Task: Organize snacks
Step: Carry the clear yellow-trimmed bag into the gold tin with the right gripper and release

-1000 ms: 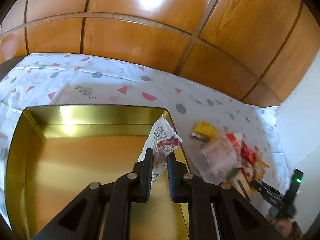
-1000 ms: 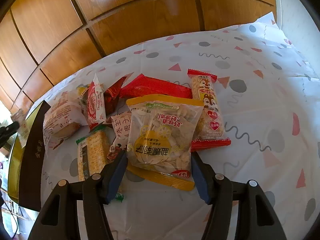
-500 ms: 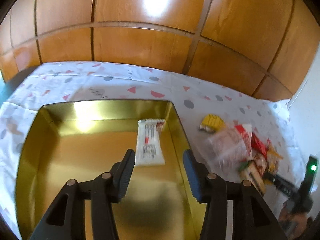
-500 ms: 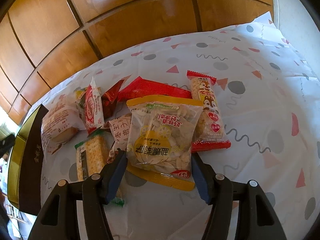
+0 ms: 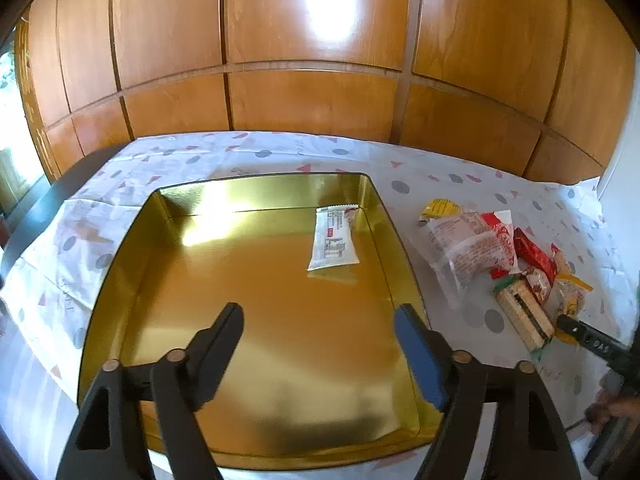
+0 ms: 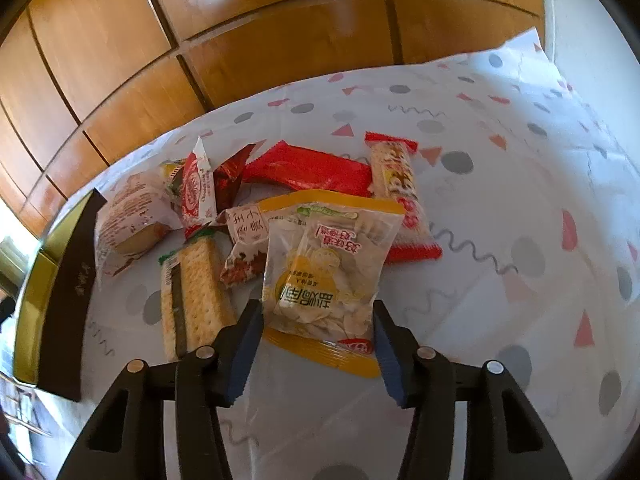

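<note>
The gold tin (image 5: 132,264) sits on the spotted cloth (image 6: 500,208). One white snack (image 5: 334,238) lies flat inside the tin, near its far right corner. The left gripper (image 5: 318,344) hangs over the near part of the tin. Its jaws are opening wide and nothing is between them, so it has let go.

The other snacks lie in a pile (image 5: 504,256) on the cloth, just to the right of the tin. The right gripper (image 6: 316,328) is at the near edge of that pile. Its jaws are closing around the yellow chip bag (image 6: 328,264), which sits between them. The pads look right at the bag's sides, but I cannot tell if they squeeze it yet.

So the step now looks like picking up the chip bag. Next, the right gripper needs a firm but soft pinch, then a lift and a move left, over the tin wall, to lay the bag beside the white snack.
</note>
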`<state>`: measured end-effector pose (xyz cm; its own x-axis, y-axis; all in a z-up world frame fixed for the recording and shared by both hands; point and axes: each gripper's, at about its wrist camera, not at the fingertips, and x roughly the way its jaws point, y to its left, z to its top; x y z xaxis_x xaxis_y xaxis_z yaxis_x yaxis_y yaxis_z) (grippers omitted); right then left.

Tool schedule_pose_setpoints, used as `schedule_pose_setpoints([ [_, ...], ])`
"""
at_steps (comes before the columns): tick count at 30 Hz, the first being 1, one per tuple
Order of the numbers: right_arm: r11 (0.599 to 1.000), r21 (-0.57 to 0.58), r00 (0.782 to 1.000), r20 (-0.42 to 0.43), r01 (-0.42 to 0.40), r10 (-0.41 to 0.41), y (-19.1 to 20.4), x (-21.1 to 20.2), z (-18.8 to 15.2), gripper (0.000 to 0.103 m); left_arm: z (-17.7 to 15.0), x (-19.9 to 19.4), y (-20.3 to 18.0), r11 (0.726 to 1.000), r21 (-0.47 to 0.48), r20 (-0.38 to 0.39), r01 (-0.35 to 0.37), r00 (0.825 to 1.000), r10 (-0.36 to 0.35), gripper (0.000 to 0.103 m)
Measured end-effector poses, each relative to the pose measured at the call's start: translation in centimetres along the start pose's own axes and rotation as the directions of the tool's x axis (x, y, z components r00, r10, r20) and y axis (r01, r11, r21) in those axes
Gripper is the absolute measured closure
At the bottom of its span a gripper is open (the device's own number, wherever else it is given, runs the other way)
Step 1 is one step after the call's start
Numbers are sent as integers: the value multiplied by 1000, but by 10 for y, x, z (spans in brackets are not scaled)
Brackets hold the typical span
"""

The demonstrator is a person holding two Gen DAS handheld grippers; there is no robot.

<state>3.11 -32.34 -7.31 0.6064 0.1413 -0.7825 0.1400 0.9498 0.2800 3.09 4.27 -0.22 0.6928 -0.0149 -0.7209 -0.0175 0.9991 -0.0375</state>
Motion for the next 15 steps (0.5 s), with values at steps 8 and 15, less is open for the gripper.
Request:
schedule_pose_setpoints([
  [8,984,135,993,11,-116,115,-16,-23,-8,52,-7,-7,4,1000,-9,11,-21,1000,21,20],
  [15,989,59,991,16,-134,133,11,-36,-7,52,-9,-8,8,1000,-20,12,-21,1000,22,20],
])
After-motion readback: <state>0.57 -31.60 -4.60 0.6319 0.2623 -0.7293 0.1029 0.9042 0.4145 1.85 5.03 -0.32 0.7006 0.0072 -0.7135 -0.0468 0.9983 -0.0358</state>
